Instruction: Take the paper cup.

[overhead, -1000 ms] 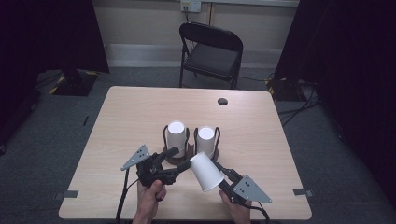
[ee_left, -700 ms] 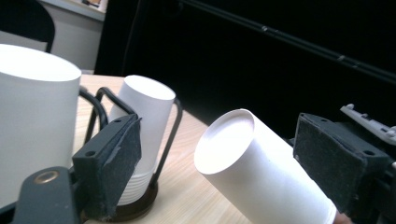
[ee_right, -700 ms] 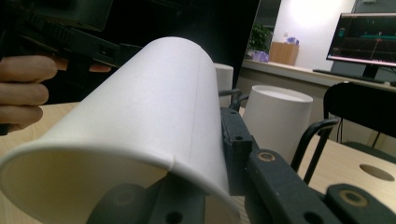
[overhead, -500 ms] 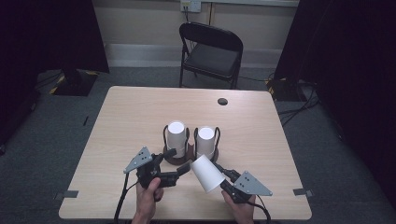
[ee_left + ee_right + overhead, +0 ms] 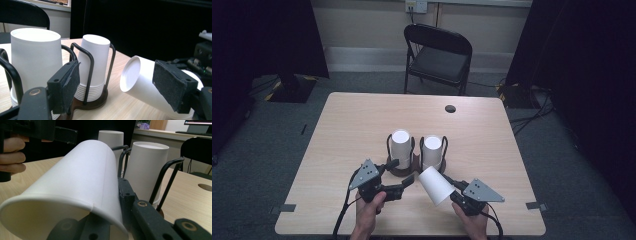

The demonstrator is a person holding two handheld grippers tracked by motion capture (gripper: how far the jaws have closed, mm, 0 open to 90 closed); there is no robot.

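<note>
Two stacks of upside-down white paper cups, left stack (image 5: 400, 147) and right stack (image 5: 432, 150), stand in a black wire holder (image 5: 402, 167) at the table's middle. Just in front of it, my right gripper (image 5: 450, 186) is shut on the rim wall of a single white cup (image 5: 434, 185), tilted with its base up toward the left. In the right gripper view the cup (image 5: 75, 187) lies across the right gripper (image 5: 105, 217). My left gripper (image 5: 402, 172) is open beside the holder. Its jaws frame the right stack (image 5: 95, 57) and the held cup (image 5: 140, 80).
The wooden table (image 5: 352, 125) has a round cable hole (image 5: 450, 108) at the back right. A black folding chair (image 5: 439, 55) stands beyond the far edge. Bare tabletop lies left, right and behind the holder.
My left gripper has drawn back from the left stack, toward the person, and turned toward the held cup. The right gripper and its cup have shifted only slightly.
</note>
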